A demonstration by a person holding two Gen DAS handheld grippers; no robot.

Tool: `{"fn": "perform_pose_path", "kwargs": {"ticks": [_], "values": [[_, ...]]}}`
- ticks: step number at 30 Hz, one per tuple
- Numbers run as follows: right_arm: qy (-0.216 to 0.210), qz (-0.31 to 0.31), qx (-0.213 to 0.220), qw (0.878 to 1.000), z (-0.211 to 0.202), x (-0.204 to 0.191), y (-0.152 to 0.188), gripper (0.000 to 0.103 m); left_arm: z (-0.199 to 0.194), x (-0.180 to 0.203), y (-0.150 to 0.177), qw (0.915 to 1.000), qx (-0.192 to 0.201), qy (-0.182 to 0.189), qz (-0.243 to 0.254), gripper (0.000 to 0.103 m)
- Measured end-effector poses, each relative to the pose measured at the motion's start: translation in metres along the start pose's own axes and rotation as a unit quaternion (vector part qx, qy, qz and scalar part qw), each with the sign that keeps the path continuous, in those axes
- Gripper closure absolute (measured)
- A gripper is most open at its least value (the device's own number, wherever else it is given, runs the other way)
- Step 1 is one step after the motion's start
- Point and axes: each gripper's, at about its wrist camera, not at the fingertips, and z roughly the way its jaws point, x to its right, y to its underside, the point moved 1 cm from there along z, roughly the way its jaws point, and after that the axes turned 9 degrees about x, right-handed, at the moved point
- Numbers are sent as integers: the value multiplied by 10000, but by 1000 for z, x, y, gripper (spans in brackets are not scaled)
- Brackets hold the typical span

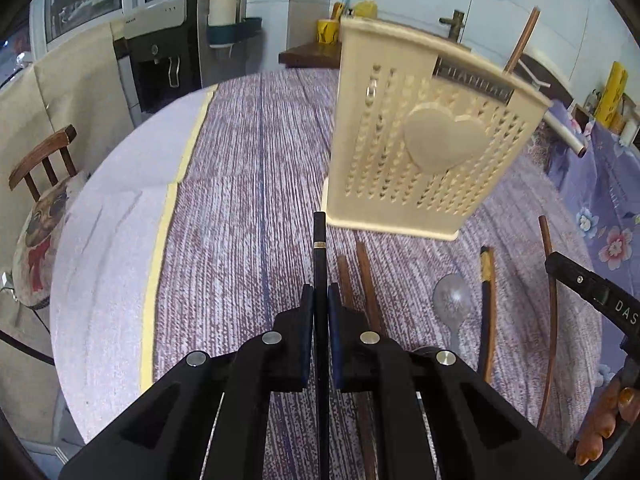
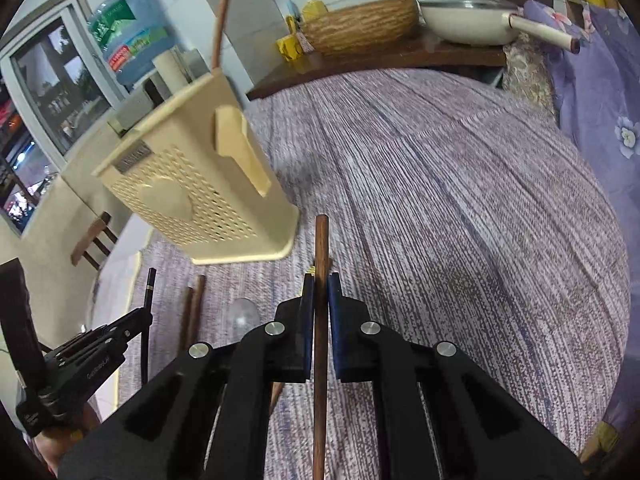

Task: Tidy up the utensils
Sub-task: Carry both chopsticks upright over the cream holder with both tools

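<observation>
A cream perforated utensil holder (image 1: 424, 148) with a heart on its front stands on the table; one brown chopstick (image 1: 522, 42) sticks out of it. It also shows in the right wrist view (image 2: 192, 196). My left gripper (image 1: 320, 296) is shut on a black chopstick (image 1: 319, 248) with a gold band, just in front of the holder's base. My right gripper (image 2: 320, 284) is shut on a brown chopstick (image 2: 321, 248), to the right of the holder. Two brown chopsticks (image 1: 360, 276), a clear spoon (image 1: 452, 304) and a dark chopstick pair (image 1: 486, 300) lie on the cloth.
The purple woven tablecloth (image 1: 248, 200) covers a round table. A wooden chair (image 1: 44, 160) stands at left. A wooden shelf behind carries a basket (image 2: 360, 24) and a white pan (image 2: 468, 20). A floral cloth (image 1: 608, 200) is at right.
</observation>
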Motion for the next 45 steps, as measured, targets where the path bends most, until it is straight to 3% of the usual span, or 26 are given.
{"fn": "perform_pose_path", "kwargs": {"ticks": [10,16,35,40,45], "values": [[-539,-514,733,9945,-83,-27,-25,95,-56,-9,-23,9968,695,395,-1,95],[-669,-699,935,9909,-117,-30,-35,96,-81,-16,-34,9936,949,607,-82,95],[-944,-943,999,9860,-130,-57,-56,96,-109,-21,-51,9897,1237,724,-40,95],[-1039,-1029,1100,9831,-133,-72,-75,96,-119,-14,-73,9874,1294,908,31,95],[-1059,-1134,1474,9768,-145,-92,-112,96,-137,-3,-109,9828,1551,990,135,95]]}}
